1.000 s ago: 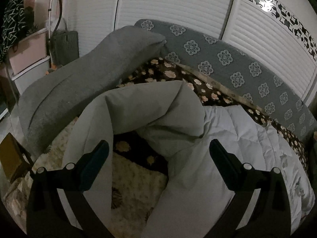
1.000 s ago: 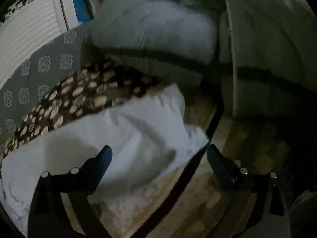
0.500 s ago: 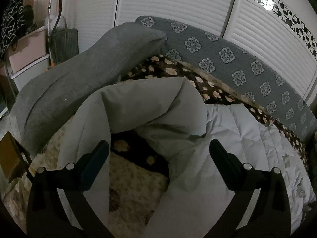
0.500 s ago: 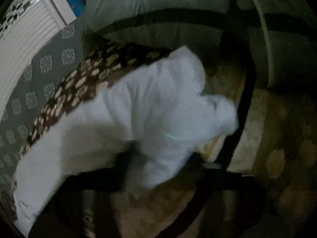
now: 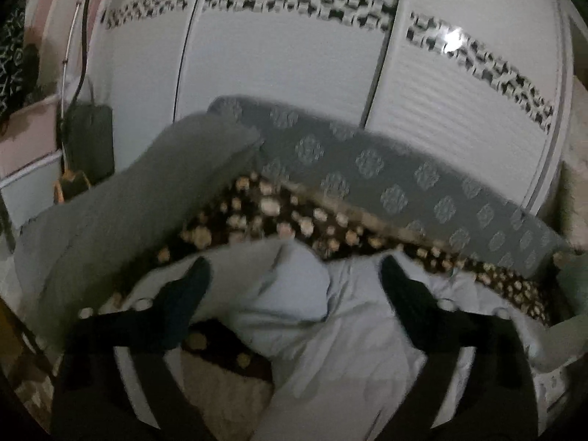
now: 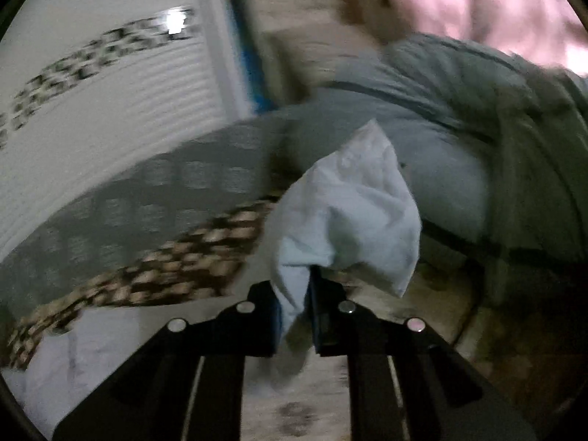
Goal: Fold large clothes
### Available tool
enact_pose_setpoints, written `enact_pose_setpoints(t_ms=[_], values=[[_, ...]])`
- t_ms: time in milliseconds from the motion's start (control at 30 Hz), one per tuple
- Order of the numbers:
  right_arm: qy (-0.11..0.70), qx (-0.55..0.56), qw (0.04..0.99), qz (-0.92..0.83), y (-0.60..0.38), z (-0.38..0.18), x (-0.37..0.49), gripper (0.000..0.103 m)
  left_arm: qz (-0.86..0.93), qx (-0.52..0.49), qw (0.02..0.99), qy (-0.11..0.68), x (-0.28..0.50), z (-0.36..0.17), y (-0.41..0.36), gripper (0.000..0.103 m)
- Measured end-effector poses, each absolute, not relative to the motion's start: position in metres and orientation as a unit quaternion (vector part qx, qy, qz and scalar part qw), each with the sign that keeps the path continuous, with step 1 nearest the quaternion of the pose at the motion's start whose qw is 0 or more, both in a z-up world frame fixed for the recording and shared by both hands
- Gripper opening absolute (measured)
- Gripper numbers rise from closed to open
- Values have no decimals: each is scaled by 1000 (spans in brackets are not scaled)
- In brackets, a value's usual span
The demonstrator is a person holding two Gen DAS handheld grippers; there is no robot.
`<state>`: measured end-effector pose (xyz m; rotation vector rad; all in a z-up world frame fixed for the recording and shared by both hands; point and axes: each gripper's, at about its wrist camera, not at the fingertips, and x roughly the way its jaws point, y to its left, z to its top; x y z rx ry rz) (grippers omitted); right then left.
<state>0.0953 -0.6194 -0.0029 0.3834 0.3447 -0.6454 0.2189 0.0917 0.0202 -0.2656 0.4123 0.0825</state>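
Note:
A large pale quilted jacket point(image 5: 341, 334) lies crumpled on a floral bed cover in the left wrist view. My left gripper point(image 5: 294, 275) is open and empty just above its folded-over part. In the right wrist view my right gripper point(image 6: 294, 297) is shut on a bunched end of the same pale jacket point(image 6: 349, 213), which stands up lifted above the jaws. The rest of the garment trails down to the lower left point(image 6: 73, 360).
A grey bolster point(image 5: 147, 198) lies to the left. A grey patterned headboard cushion point(image 5: 404, 191) runs along white louvred doors point(image 5: 279, 55). A dark floral blanket point(image 5: 279, 217) lies beyond the jacket. Grey-green bedding point(image 6: 459, 154) is piled at the right.
My right gripper has closed on the jacket's end and lifted it. My left gripper has tilted up and moved forward over the jacket, still open.

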Motion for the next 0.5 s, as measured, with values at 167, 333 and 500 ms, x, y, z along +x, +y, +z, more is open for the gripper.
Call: enact_pose_setpoints(t_ms=[167, 333, 500], values=[[164, 124, 956, -211, -514, 29, 158, 13, 59, -130, 972, 186, 207, 33, 111, 100], [208, 130, 966, -82, -385, 11, 239, 14, 64, -196, 956, 209, 208, 21, 150, 100], [278, 81, 957, -21, -276, -44, 293, 14, 62, -239, 948, 201, 204, 14, 173, 100]])
